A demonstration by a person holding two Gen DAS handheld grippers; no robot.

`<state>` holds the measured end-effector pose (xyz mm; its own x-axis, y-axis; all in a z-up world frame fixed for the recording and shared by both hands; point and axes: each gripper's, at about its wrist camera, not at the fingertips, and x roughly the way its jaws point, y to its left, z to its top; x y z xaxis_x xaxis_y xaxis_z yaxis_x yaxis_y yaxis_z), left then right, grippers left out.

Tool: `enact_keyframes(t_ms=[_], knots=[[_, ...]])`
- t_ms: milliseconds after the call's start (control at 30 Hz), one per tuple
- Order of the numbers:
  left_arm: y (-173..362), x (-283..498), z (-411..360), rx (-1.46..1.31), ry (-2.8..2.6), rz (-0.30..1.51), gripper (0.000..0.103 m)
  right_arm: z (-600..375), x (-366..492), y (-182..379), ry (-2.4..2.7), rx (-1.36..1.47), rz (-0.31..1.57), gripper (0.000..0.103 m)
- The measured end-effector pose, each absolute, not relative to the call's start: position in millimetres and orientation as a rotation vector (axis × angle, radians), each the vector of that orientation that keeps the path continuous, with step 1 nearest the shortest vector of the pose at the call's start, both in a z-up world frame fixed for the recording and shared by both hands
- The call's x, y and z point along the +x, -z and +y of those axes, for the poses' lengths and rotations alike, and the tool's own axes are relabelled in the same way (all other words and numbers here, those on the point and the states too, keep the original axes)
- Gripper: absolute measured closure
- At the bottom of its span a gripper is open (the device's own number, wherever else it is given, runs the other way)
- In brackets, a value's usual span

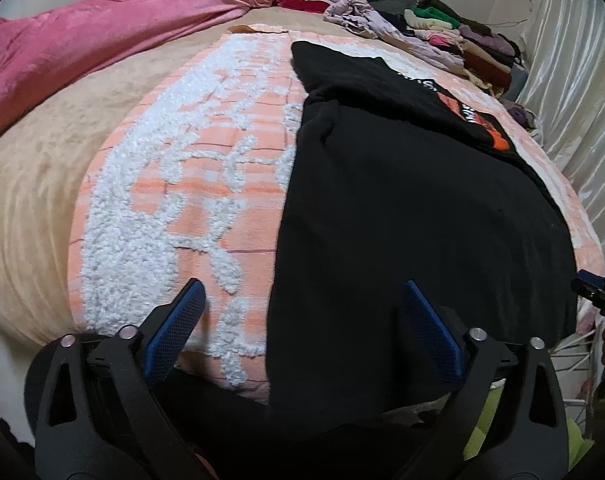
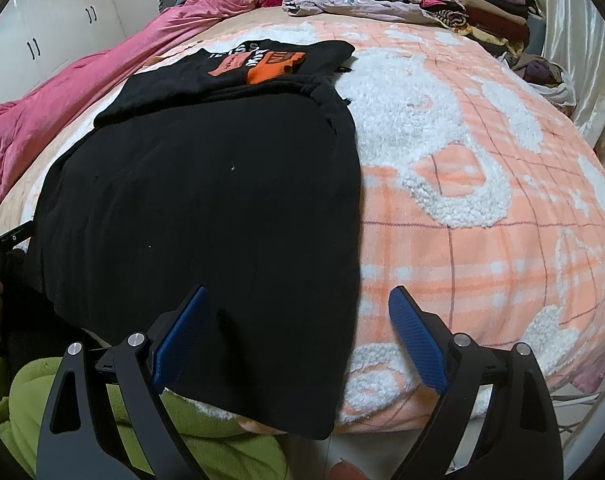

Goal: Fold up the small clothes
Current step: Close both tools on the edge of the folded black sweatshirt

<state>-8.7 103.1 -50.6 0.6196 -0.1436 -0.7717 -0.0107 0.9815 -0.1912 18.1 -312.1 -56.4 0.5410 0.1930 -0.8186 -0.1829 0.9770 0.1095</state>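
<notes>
Left hand-held gripper [image 1: 302, 292]: tipped down toward the bed, blue fingers [image 1: 430, 328] spread wide, nothing between the pads. One finger over the peach-and-white blanket [image 1: 190, 184], the other over the black garment [image 1: 402, 220], with the garment's left edge running between them. Pads not pressing on the cloth.

Right hand-held gripper [image 2: 298, 296]: also tipped down, fingers [image 2: 418, 340] spread wide, gripping nothing. Left finger over the black cloth, right finger over the blanket, with the garment's right edge between them.

Black garment: spread flat on the blanket, near edge hanging a little over the bed's near side. Far end folded over, with an orange-and-white print [image 2: 262, 66] showing on top.

Under the right hand-held gripper, low in its view: green cloth [image 2: 206, 432].

Further out: a peach bed cover [image 1: 42, 184] under the blanket, a pink quilt [image 1: 82, 52] bunched along the left side, a crumpled lilac piece [image 2: 334, 2] near the far end, and a pile of folded clothes [image 2: 486, 8] in the far right corner. White cupboard doors [image 2: 58, 28] beyond the bed on the left.
</notes>
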Motion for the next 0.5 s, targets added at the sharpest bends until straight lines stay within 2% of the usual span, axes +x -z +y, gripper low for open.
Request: enact_keyframes(t_ms=[100, 200, 233, 267, 300, 367, 433, 500], knots=[[52.9, -7.7, 99.9, -0.191, 0.1, 0.91, 0.027, -313.6, 17.3, 60.5, -0.225, 0.012, 0.982, 0.02], [55.3, -6.6, 96.3, -0.2, 0.124, 0.919, 0.036, -315.4, 15.7, 63.0, -0.227, 0.011, 0.985, 0.037], [55.7, -6.6, 95.6, -0.2, 0.122, 0.919, 0.038, -315.6, 14.4, 62.9, -0.234, 0.007, 0.978, 0.049], [55.7, -6.2, 95.7, -0.202, 0.122, 0.919, 0.041, -315.5, 13.3, 62.3, -0.242, 0.002, 0.969, 0.057], [55.4, -6.2, 96.3, -0.21, 0.123, 0.918, 0.046, -315.3, 12.4, 61.9, -0.245, -0.005, 0.962, 0.061], [55.5, -5.9, 98.3, -0.227, 0.121, 0.915, 0.052, -315.7, 9.8, 60.3, -0.258, -0.004, 0.95, 0.08], [55.5, -6.3, 99.9, -0.233, 0.117, 0.914, 0.061, -316.3, 7.8, 57.3, -0.267, 0.002, 0.937, 0.082], [55.1, -6.5, 100.9, -0.238, 0.118, 0.913, 0.064, -317.1, 7.3, 57.4, -0.271, 0.001, 0.938, 0.082]])
